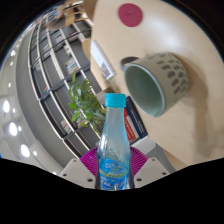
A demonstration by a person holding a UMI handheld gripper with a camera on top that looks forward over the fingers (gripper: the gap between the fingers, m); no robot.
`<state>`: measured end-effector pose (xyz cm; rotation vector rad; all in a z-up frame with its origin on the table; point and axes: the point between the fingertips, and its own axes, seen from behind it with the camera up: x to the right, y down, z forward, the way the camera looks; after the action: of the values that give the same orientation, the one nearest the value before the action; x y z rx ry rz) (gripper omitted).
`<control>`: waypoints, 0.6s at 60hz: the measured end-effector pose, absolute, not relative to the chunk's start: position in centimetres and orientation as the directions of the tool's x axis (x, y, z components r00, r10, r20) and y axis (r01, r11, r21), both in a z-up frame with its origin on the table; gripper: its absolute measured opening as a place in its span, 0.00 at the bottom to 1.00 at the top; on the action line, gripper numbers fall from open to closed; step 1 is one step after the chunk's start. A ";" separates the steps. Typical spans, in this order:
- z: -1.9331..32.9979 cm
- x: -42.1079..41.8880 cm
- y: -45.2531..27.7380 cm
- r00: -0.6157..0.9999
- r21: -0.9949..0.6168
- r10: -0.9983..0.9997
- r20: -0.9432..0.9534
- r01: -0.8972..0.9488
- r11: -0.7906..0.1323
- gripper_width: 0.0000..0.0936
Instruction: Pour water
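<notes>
The gripper (pixel 114 160) is seen as 2 pale grey fingers, each lined on its inner face with a magenta pad (pixel 89 160) bearing a ridged texture.

bottle (pixel 113 150) base cut off below, tongs' (pixel 113 168) pads mostly hidden behind bottle, grip unclear

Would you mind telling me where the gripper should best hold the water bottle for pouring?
Probably mid-body. The water bottle stands upright between the gripper fingers, whose pads already flank its straight sides. Keep that side-on hold below the blue cap, leaving the neck free to tip toward the green cup.
</notes>
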<state>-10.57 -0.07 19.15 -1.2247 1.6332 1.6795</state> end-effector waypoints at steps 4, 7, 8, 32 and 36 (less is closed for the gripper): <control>21.1 -9.2 0.2 -0.297 0.329 -0.179 -0.938 -0.926 -0.185 0.41; 22.6 -8.1 -0.2 -0.126 0.147 -0.114 -0.985 -0.969 -0.199 0.41; 23.2 -8.0 -0.1 -0.055 0.077 -0.114 -0.992 -0.976 -0.204 0.41; 26.8 6.8 0.2 0.956 -0.946 -0.013 -0.292 -0.291 -0.141 0.43; 24.7 9.6 0.3 0.985 -0.972 -0.038 -0.166 -0.170 -0.160 0.43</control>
<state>9.62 0.26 24.72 -1.7303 0.1557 0.1165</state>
